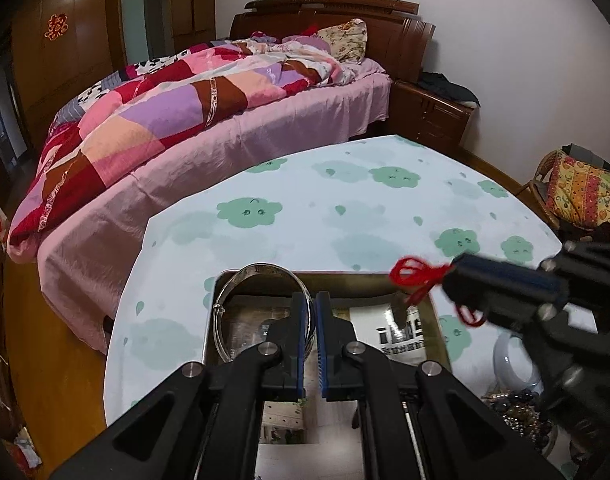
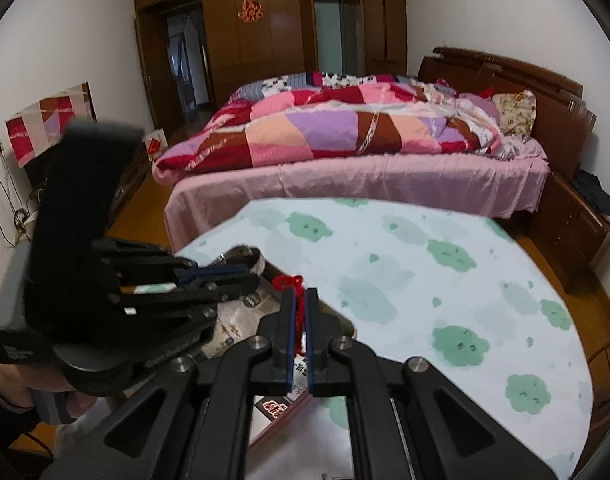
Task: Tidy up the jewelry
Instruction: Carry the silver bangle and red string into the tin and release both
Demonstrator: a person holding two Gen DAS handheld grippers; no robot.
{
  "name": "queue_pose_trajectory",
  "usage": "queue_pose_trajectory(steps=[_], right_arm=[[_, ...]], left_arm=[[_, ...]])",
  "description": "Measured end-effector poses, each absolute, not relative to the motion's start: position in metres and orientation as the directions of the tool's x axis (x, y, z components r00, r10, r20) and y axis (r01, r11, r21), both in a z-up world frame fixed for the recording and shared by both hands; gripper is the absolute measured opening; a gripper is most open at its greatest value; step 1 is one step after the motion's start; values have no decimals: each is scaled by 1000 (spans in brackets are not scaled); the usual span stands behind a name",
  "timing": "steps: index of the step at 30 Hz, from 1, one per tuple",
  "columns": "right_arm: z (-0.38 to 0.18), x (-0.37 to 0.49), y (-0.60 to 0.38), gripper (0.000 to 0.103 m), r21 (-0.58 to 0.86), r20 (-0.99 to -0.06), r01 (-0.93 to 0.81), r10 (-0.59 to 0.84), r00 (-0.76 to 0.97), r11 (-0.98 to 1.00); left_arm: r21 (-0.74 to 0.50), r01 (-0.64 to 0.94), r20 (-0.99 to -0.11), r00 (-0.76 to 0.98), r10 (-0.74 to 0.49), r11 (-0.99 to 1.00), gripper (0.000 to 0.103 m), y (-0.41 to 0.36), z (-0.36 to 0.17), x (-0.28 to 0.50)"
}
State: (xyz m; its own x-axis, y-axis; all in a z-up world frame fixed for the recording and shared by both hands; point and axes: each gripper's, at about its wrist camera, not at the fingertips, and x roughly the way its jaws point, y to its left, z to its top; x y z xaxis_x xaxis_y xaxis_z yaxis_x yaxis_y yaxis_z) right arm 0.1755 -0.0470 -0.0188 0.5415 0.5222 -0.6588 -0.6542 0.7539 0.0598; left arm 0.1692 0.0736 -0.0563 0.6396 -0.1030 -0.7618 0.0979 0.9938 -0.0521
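My left gripper (image 1: 309, 298) is shut on a silver bangle (image 1: 257, 268), pinching its right side. The bangle hangs over a metal tray (image 1: 365, 278) that holds printed papers. In the right wrist view the left gripper (image 2: 255, 276) comes in blurred from the left, with the bangle (image 2: 245, 255) at its tip. My right gripper (image 2: 299, 294) is shut on a red knotted cord (image 2: 289, 281), whose loops stick out past the fingertips. In the left wrist view the right gripper (image 1: 457, 276) reaches in from the right, holding the red cord (image 1: 413, 274) above the tray's far right corner.
The tray sits on a table with a pale cloud-print cloth (image 1: 345, 208). A pale jade bangle (image 1: 513, 360) and a heap of beads (image 1: 521, 412) lie right of the tray. Behind the table are a bed (image 1: 225, 120) and a chair with a cushion (image 1: 581, 192).
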Motion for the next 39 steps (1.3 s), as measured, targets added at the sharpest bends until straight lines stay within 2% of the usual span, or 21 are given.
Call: queue_pose_trajectory(steps=[8,12,14,15,16,18,20,22,23,30,39], right_arm=[[-44,184,-41,5,22,-711,-634,457,534,773],[-49,186,-43,9,4,-714,-618,435,549,786],[-50,187,-44,22,3,-712,-615,434,552,788],[-49,188,-45,36,6,-710,-612,434,554,791],[-48,187,-46,45,7,-706,-607,434,560,795],[-46,186,-49,47,11,-697,-602,437,568,799],[-44,185,-54,47,15,-694,-591,434,574,807],[-43,186,-59,51,24,-692,-580,432,578,814],[-43,186,-61,51,28,-693,-575,431,579,818],[-42,183,-72,51,31,-695,-568,426,579,823],[-39,155,-128,57,21,-695,-524,389,605,852]], left_arm=[[-52,103,-781,616,-104,993,5,74,-65,176],[-32,108,-766,636,-94,994,8,72,-59,174],[-22,110,-764,639,-88,994,10,72,-57,173],[-17,104,-763,641,-80,994,12,72,-56,173],[-20,99,-762,643,-79,995,15,74,-56,172],[-28,86,-758,648,-77,996,22,77,-53,170],[-30,71,-750,658,-69,997,34,80,-51,168],[-36,51,-739,671,-61,998,52,83,-49,164],[-42,46,-733,677,-62,998,54,84,-48,163],[-46,36,-728,683,-59,998,55,77,-47,151],[-5,43,-706,708,-34,999,55,55,-41,108]])
